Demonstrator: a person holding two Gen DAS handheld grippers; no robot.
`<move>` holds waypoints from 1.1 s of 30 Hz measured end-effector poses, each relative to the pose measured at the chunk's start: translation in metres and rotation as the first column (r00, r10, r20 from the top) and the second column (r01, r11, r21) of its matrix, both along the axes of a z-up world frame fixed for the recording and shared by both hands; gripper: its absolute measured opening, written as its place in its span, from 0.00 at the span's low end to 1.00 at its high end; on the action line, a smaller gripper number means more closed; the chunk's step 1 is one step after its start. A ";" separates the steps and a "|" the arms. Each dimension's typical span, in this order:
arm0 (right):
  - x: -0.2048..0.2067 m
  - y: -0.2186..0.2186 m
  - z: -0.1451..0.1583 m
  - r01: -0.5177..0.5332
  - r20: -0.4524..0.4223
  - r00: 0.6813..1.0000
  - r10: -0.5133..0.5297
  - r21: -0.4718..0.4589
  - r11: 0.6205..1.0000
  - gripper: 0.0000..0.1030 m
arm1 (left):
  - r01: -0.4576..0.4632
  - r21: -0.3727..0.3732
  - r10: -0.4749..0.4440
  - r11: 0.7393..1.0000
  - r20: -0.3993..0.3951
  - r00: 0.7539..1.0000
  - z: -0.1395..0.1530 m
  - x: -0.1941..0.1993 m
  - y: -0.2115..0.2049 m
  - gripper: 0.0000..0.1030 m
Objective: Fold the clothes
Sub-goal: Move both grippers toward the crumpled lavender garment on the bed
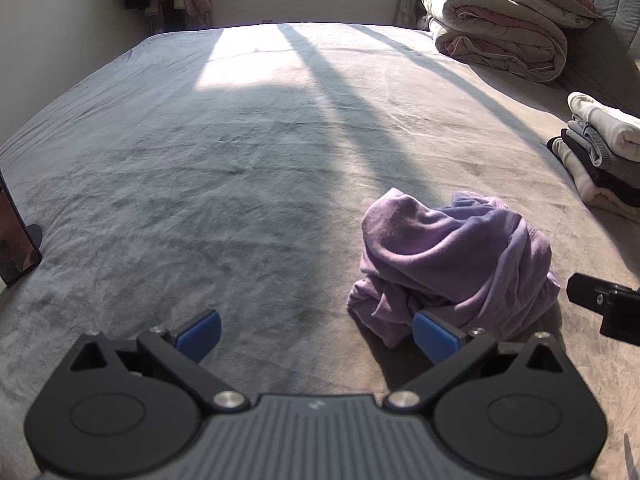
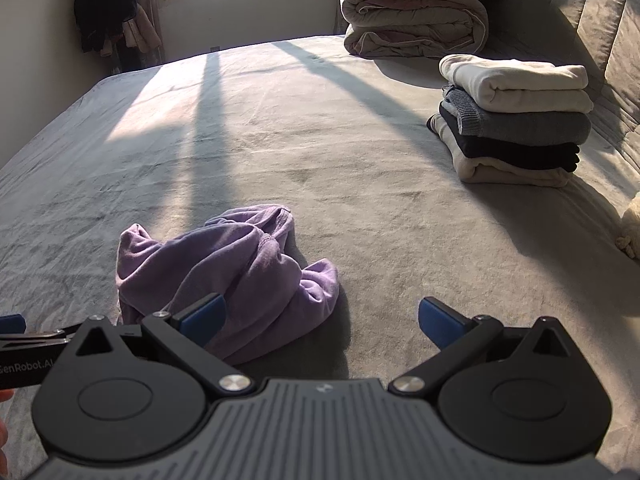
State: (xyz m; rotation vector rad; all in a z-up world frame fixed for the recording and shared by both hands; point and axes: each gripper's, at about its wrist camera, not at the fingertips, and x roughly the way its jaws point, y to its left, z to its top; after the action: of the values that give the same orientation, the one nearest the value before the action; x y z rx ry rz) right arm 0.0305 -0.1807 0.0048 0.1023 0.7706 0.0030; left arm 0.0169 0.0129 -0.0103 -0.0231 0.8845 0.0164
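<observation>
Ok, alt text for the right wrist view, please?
A crumpled purple garment lies on the grey bed, just ahead of the open right gripper, untouched. A stack of folded clothes sits far right, a folded duvet behind it.

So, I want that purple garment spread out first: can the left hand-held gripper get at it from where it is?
Probably yes: the left hand-held gripper is open, the purple garment lies just ahead to its right, nothing between.

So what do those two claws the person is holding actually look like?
Both look alike: the left claw and right claw have black hinged linkages with silver rivets, round black discs, a ribbed grey body and blue fingertip pads. White "GenRobot.AI" lettering shows on the left one's side.
</observation>
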 end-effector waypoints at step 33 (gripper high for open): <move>-0.008 0.009 -0.002 -0.049 -0.007 0.999 0.048 -0.058 0.997 1.00 | 0.022 -0.123 -0.027 0.992 -0.042 0.999 -0.010 0.001 0.006 0.99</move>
State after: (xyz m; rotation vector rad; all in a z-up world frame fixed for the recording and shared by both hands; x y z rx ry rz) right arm 0.0229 -0.1720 0.0031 0.0285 0.7785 0.0265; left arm 0.0183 0.0189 -0.0205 -0.1266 0.9287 -0.0607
